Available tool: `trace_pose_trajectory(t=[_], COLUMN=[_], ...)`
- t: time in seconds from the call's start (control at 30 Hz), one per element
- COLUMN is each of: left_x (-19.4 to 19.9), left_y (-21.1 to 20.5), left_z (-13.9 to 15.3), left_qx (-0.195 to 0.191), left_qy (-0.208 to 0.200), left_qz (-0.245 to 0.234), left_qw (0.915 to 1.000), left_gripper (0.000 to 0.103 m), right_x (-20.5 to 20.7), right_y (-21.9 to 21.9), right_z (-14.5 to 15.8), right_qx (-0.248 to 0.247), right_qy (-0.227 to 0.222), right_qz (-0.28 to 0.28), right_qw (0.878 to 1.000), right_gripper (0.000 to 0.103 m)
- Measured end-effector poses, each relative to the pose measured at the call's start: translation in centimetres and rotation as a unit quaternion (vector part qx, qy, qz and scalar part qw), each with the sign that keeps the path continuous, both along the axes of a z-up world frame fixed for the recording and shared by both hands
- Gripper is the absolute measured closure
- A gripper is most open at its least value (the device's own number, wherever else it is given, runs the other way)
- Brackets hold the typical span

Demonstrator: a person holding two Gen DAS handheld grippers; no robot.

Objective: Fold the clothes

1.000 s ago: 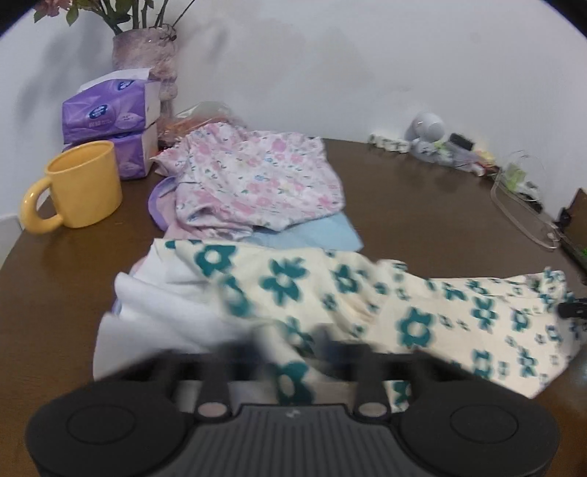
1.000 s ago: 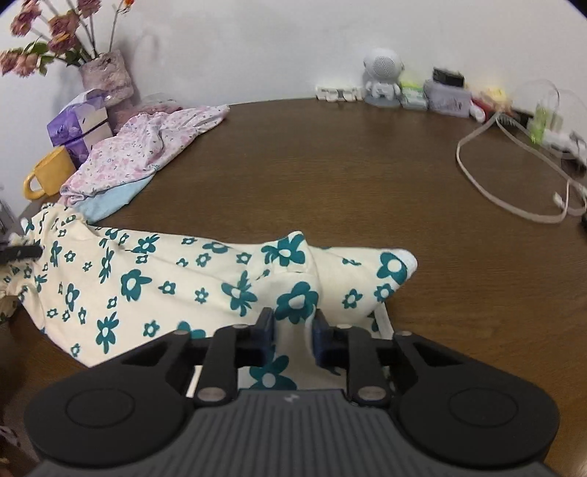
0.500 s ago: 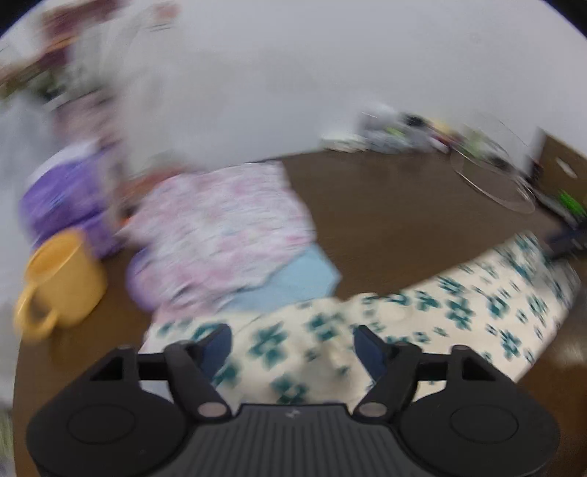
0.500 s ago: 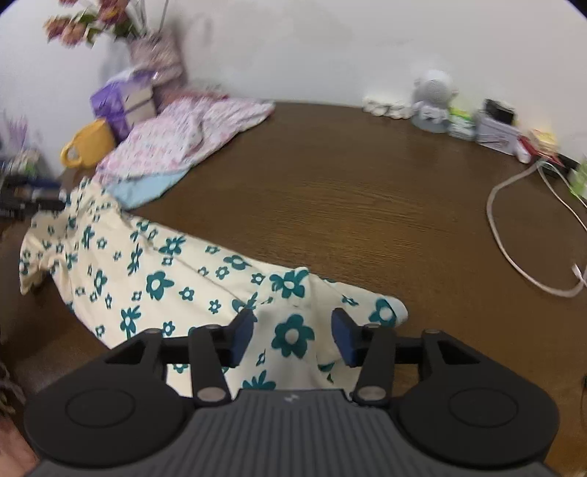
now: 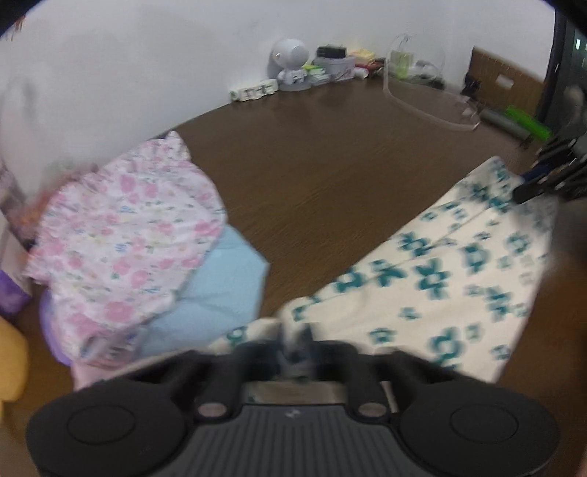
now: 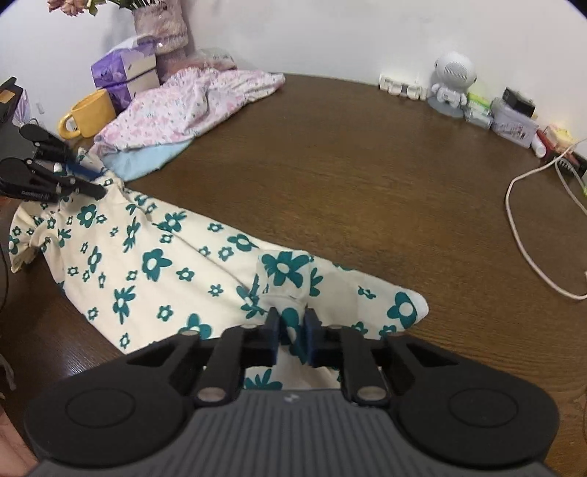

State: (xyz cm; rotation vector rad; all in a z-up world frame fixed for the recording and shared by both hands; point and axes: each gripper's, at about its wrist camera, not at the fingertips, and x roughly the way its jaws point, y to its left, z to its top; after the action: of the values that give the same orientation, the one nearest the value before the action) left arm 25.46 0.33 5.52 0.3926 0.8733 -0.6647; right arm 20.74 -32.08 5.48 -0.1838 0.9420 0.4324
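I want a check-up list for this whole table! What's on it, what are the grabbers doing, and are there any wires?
Surface: brown wooden table, bare in the middle.
Job's things: cream garment with teal flowers, stretched out between both grippers.
Clutter: pink floral clothes on a blue cloth, yellow mug, purple tissue boxes, vase, robot figurine.
Grippers: left gripper shut on one end; right gripper, jaws closing on a bunched fold.
Cables: white cable, looped at the right.
Surroundings: white wall.

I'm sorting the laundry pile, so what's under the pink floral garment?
A light blue cloth sticks out from under the pink floral garment; a purple edge shows too. How far either reaches underneath is hidden.
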Motion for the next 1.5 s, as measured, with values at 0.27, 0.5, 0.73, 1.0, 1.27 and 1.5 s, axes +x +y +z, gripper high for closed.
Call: trace_pose_trajectory(t=[0.27,0.5,0.73,1.0,1.27,1.5], left_x=[-6.7,-20.4,-24.4,-25.2,-17.8,-8.6], left_y=[1.0,3.5,5.3,7.5,5.9,2.6], left_z=[4.0,4.2,-0.7,0.7,6.0,1.0], left_qx=[-0.013,-0.073,-0.132,-0.162,-0.086,0.001], left_qy=[-0.087,-0.108,-0.007,-0.024,-0.133,-0.049], left_qz=[0.015,0.028,0.099,0.145,0.137,0.157], left_qw=[0.996,0.991,0.9863,0.9758,0.9778,0.9865], left_gripper=[0.101,0.101,0.101,0.063,0.026,0.026], right_x=[-3.3,-13.1,-18.0,-19.8,-13.3,-7.0], right_y=[0.5,-0.8,-1.6,-4.1,-1.9,1.4], right_z=[3.4,3.5,-1.8,-0.7,2.8,-1.9], right_qx=[0.016,0.02,0.015,0.084,0.023,-0.05], right_qy=[-0.068,-0.098,-0.044,-0.061,-0.115,-0.062], right_qz=[0.003,0.056,0.047,0.0,-0.023,-0.028], right_qw=[0.998,0.993,0.998,0.995,0.993,0.996], right_gripper=[0.097,0.097,0.097,0.063,0.055,0.055])
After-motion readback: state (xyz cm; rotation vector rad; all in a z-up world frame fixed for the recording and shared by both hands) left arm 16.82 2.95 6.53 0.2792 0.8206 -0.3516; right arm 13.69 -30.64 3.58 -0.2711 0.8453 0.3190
